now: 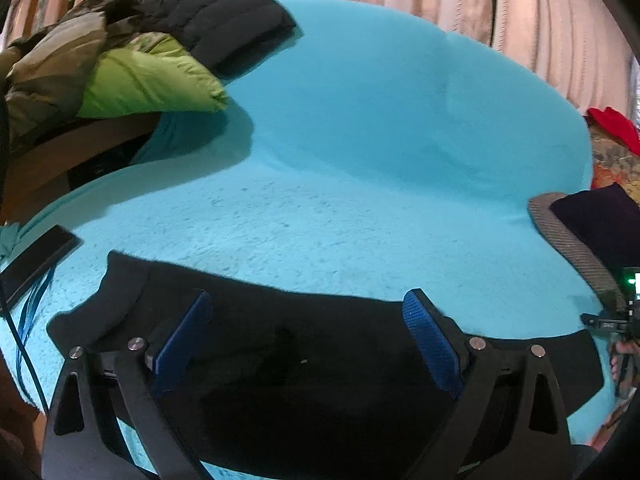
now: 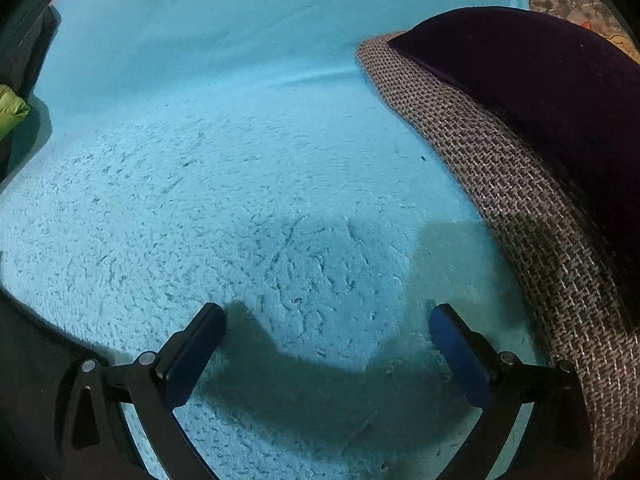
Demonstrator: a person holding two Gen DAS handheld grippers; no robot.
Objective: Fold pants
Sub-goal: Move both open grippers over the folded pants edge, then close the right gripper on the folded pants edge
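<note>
Left wrist: black pants [image 1: 304, 364] lie beneath wide-open, empty fingers [image 1: 434, 344].

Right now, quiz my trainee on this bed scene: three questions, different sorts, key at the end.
1. True or false: the left gripper grips the black pants.
2. What lies under the open right gripper? A) turquoise blanket B) green jacket C) phone
3. Fill in: the dark cushion rests on a grey ___ cushion.

Key: 1 false, it is open above them; 2 A; 3 woven.
</note>
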